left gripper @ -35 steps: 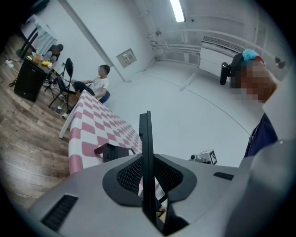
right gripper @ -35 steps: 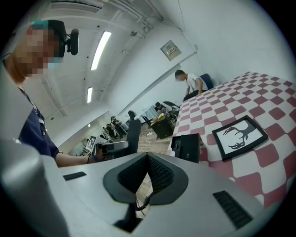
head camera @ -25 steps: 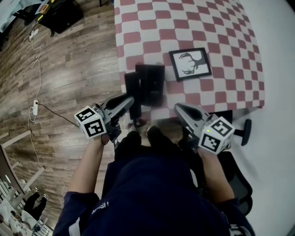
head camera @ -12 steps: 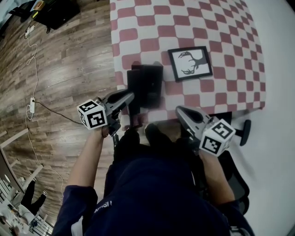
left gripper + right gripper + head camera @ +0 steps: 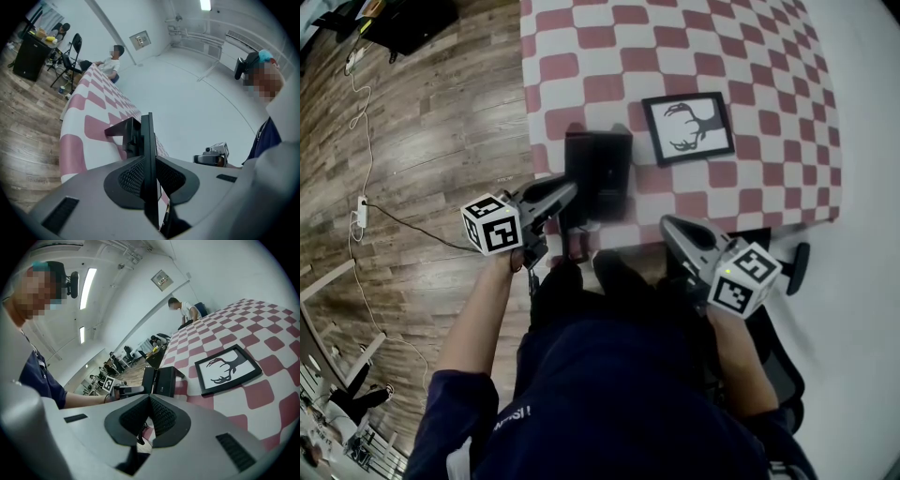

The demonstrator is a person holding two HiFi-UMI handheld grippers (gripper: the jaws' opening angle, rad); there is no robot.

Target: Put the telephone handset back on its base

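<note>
The black telephone base (image 5: 607, 173) stands near the front edge of the checkered table. My left gripper (image 5: 566, 192) is shut on the black handset (image 5: 573, 183), which it holds upright against the base's left side. In the left gripper view the handset (image 5: 147, 133) shows edge-on between the jaws of that gripper (image 5: 149, 161), and the base (image 5: 123, 131) lies just beyond. My right gripper (image 5: 671, 226) is shut on nothing and hangs off the table's front edge, right of the base. From the right gripper (image 5: 150, 401) I see the base (image 5: 165, 380) and handset (image 5: 148, 378).
A framed deer picture (image 5: 687, 127) lies on the red and white cloth (image 5: 675, 47) right of the base. Wooden floor with a cable (image 5: 375, 131) spreads to the left. A chair base (image 5: 792, 255) stands at the right. My shoes (image 5: 614, 270) are under the table edge.
My left gripper has carried the handset to the right, from a gap beside the base to right against its left side. The right gripper has hardly moved.
</note>
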